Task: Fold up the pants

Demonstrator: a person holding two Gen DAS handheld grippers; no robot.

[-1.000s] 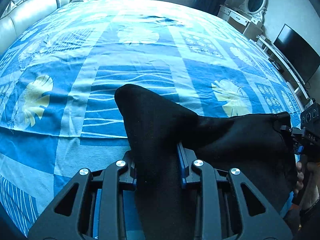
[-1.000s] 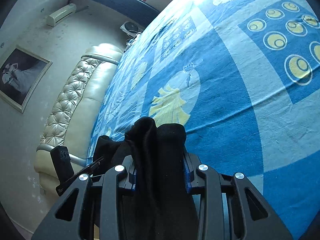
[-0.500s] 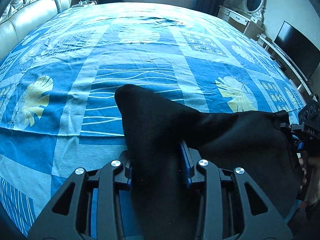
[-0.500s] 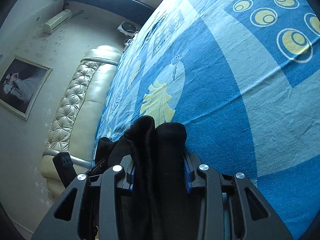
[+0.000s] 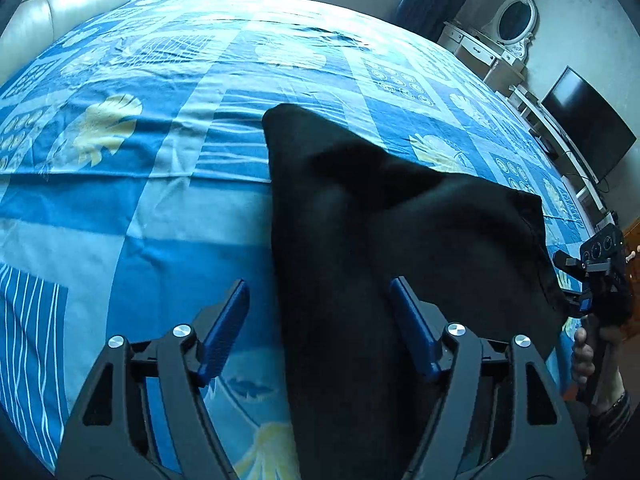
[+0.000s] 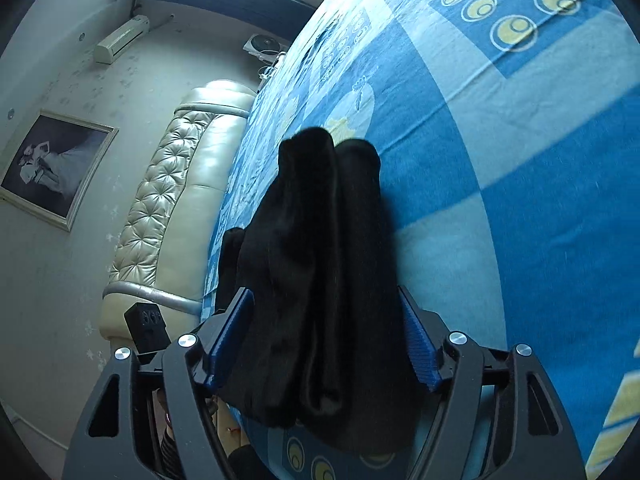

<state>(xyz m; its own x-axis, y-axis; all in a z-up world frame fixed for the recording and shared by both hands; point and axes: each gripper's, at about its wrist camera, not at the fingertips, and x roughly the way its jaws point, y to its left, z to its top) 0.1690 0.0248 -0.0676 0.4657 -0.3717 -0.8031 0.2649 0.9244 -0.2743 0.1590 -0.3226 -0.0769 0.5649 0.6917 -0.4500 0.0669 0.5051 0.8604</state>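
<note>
Black pants (image 5: 360,208) lie folded on the blue patterned bedspread (image 5: 160,208). My left gripper (image 5: 318,312) straddles their near left end, and its jaws are opening. The left blue pad (image 5: 224,320) stands clear of the cloth, while the right pad (image 5: 412,328) sits at its edge. In the right wrist view the bunched pants (image 6: 320,260) lie between the opening jaws of my right gripper (image 6: 324,320), with neither pad pressing on them. From the left wrist view the right gripper (image 5: 592,280) shows at the pants' far right end, with a hand (image 5: 584,356) holding it.
A cream tufted headboard (image 6: 168,208) runs along the bed's left side. A dresser with an oval mirror (image 5: 516,20) and a dark TV (image 5: 588,128) stand past the right edge. A framed picture (image 6: 52,164) and an air conditioner (image 6: 120,40) hang on the wall.
Both grippers were shut on the pants; now both pairs of jaws have spread wide and let the cloth go. Both grippers have drawn back a little along the bed.
</note>
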